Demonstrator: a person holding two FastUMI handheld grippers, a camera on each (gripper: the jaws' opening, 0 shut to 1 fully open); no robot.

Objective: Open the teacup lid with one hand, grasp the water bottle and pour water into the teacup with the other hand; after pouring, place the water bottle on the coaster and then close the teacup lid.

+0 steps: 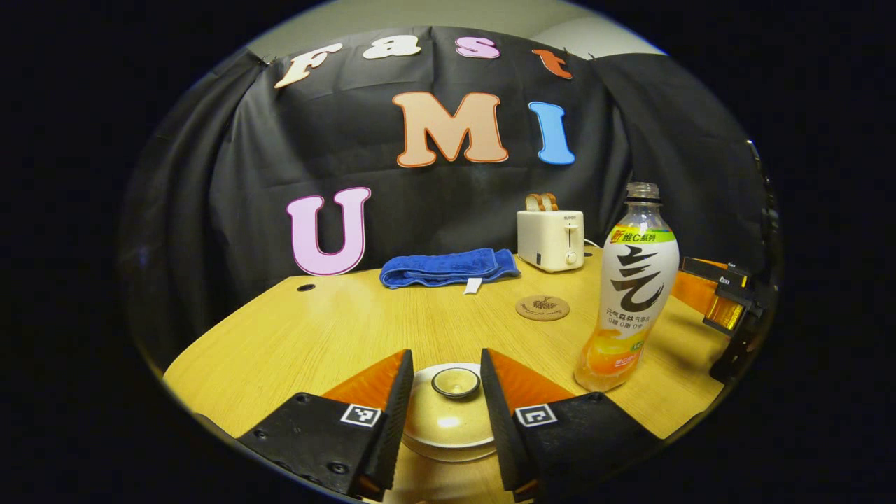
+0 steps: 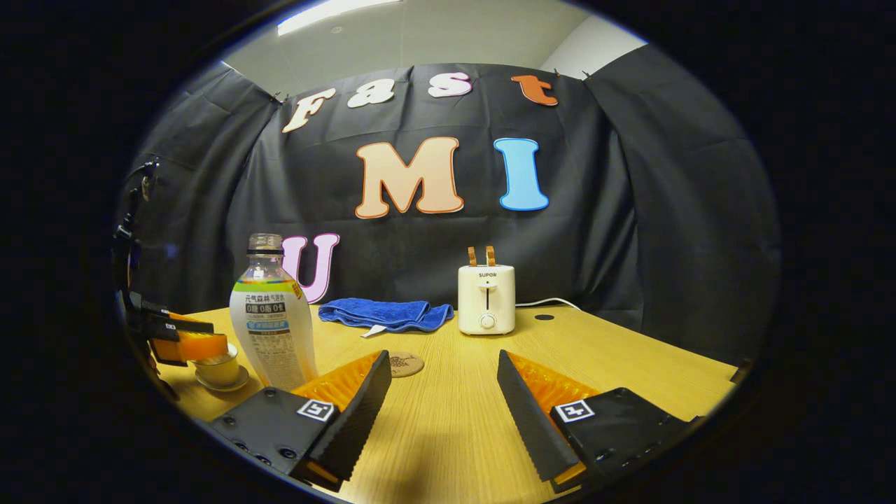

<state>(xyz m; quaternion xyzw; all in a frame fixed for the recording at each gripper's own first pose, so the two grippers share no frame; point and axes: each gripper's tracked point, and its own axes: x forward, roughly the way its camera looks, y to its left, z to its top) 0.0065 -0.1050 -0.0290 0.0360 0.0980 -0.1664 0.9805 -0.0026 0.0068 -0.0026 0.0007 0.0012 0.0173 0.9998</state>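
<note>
Two claws work over a light wooden surface (image 1: 336, 329). In the left gripper view, the left claw (image 1: 446, 392) is spread wide, its fingers flanking the teacup (image 1: 448, 437) without clearly touching it; the teacup lid (image 1: 451, 413) sits on the cup, its round knob up between the fingers. Behind lies a folded blue towel (image 1: 448, 267), then the round coaster (image 1: 542, 307), bare, with a white toaster (image 1: 551, 240) holding two slices at the back. Just right of the left claw stands the water bottle (image 1: 628, 294), upright and uncapped, with orange liquid low in it. At the far right edge the right claw (image 1: 721, 297) shows, near the bottle but apart from it. In the right gripper view, the left claw (image 2: 183, 343) hovers at the cup (image 2: 218, 369) and its saucer on the far left. The bottle (image 2: 273, 318) stands just beside the right claw (image 2: 442, 399), which is released, fingers wide apart over bare wood, grasping nothing. The coaster (image 2: 406, 364) lies between bottle and toaster (image 2: 486, 299).
</note>
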